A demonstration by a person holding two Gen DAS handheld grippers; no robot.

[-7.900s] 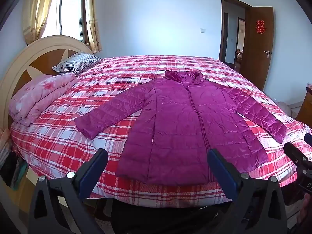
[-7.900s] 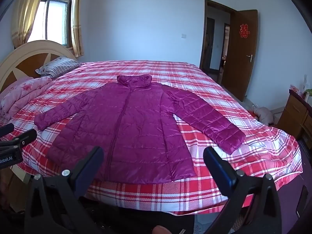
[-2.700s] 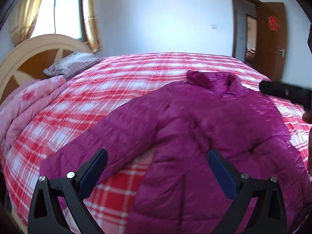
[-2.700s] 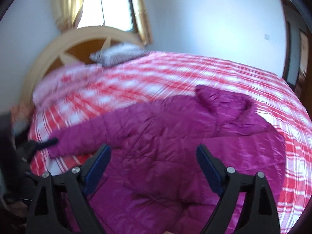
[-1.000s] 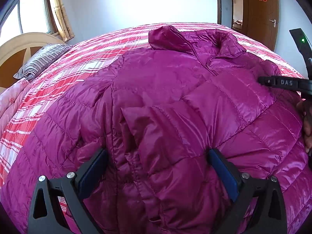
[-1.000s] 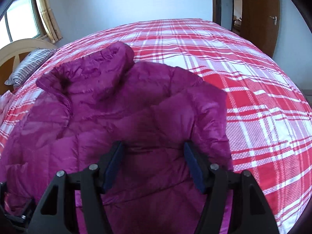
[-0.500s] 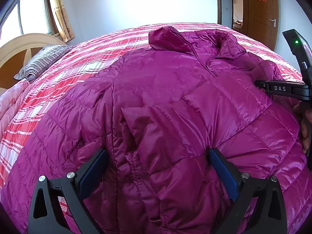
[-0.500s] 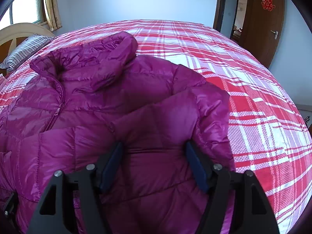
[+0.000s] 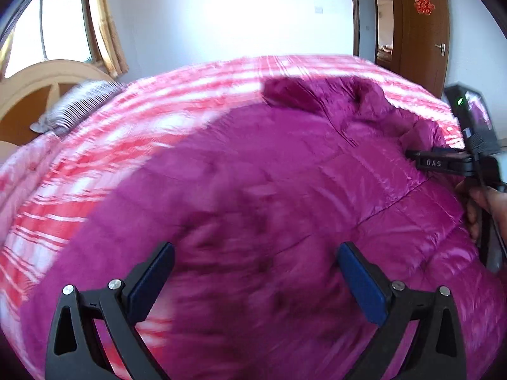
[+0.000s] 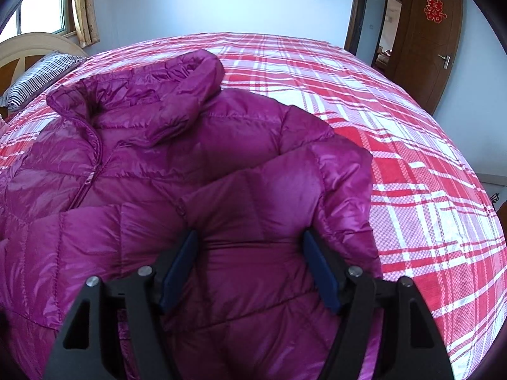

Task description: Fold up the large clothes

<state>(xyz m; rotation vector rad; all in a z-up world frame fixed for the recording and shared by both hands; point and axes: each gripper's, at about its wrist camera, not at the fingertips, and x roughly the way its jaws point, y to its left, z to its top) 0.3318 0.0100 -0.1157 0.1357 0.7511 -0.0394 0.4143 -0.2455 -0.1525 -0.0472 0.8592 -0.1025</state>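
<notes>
The jacket (image 10: 196, 171) lies on the bed (image 10: 412, 158), its collar (image 10: 177, 91) toward the far side and one sleeve (image 10: 285, 196) folded over its chest. The right gripper (image 10: 250, 266) sits low on that sleeve, jaws apart with quilted cloth bulging between the pads (image 10: 320, 272); whether they press it I cannot tell. The left gripper (image 9: 253, 278) hangs above the jacket's near part, jaws wide apart and empty. A pillow (image 10: 35, 79) lies left of the jacket.

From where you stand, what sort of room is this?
Most likely a bedroom in a home: a big bed with a checked cover, a striped pillow by the headboard, and a wooden door.
</notes>
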